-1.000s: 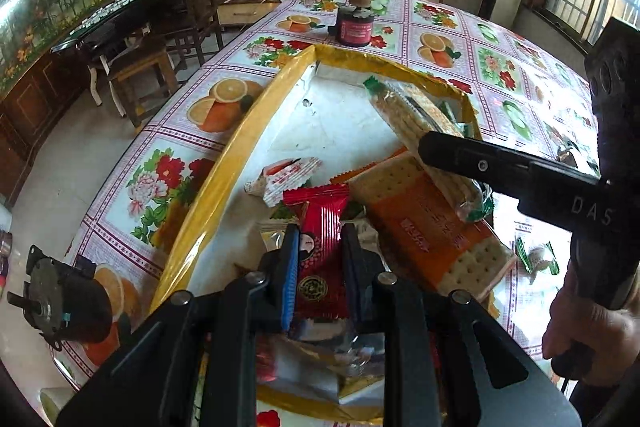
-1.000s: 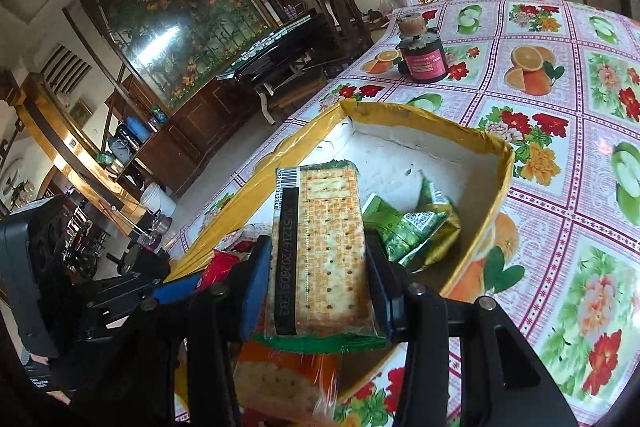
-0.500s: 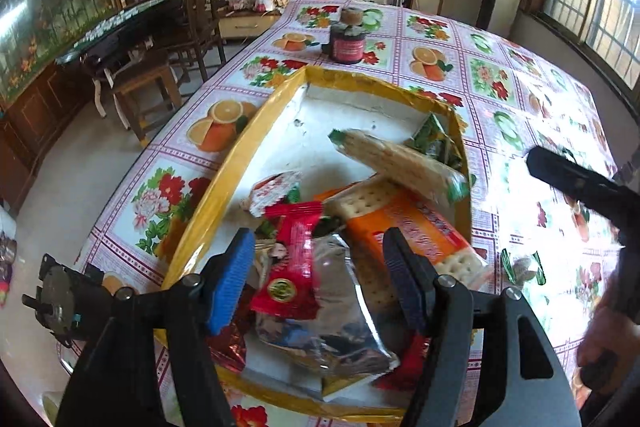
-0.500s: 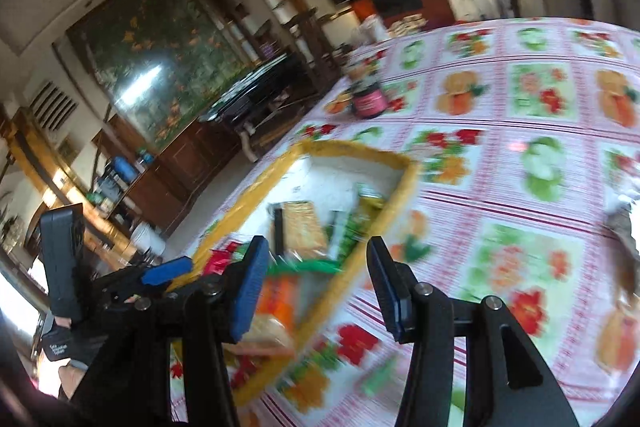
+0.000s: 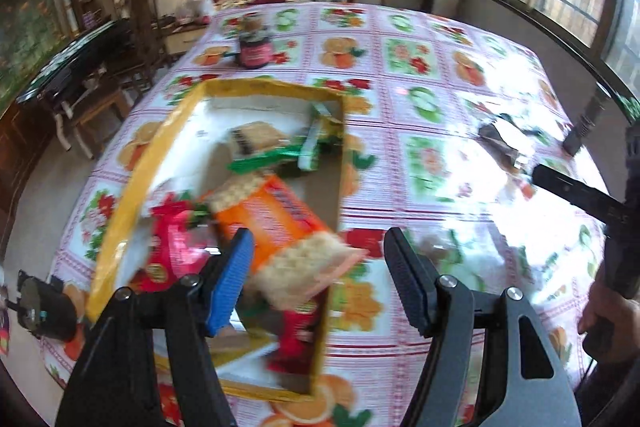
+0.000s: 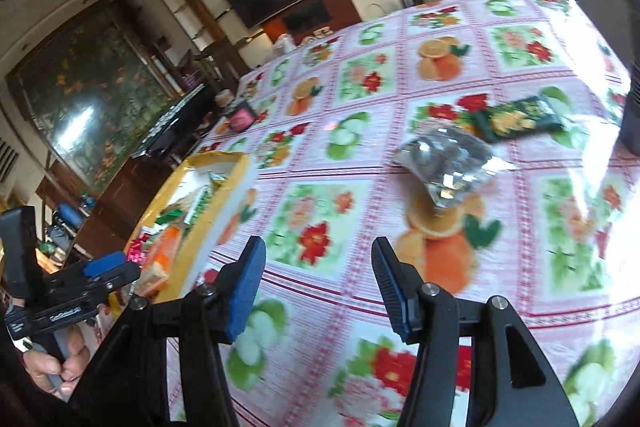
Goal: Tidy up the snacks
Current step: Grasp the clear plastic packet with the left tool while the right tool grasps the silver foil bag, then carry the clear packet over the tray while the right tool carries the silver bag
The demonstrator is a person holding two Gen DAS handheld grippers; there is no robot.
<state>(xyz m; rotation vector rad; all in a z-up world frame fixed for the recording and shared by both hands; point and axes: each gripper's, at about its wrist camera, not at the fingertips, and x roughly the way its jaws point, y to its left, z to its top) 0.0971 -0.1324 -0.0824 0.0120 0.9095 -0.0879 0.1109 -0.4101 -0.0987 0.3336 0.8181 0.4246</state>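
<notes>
A fruit-and-flower tablecloth (image 5: 400,99) covers the table ahead of my left tongs (image 5: 320,267), whose jaws stand spread with nothing between them. They hang over the near end of the yellow-rimmed box (image 5: 160,155), where the orange cracker pack (image 5: 280,219), a green-edged cracker pack (image 5: 260,143) and a red packet (image 5: 172,247) lie piled. A dark jar (image 5: 255,47) stands beyond the box.

From the right side, my right tongs (image 6: 320,287) are released too, above bare cloth. A silver foil bag (image 6: 448,167) and a dark green packet (image 6: 516,119) lie ahead on the tablecloth, well apart from the box (image 6: 236,175) at left.
</notes>
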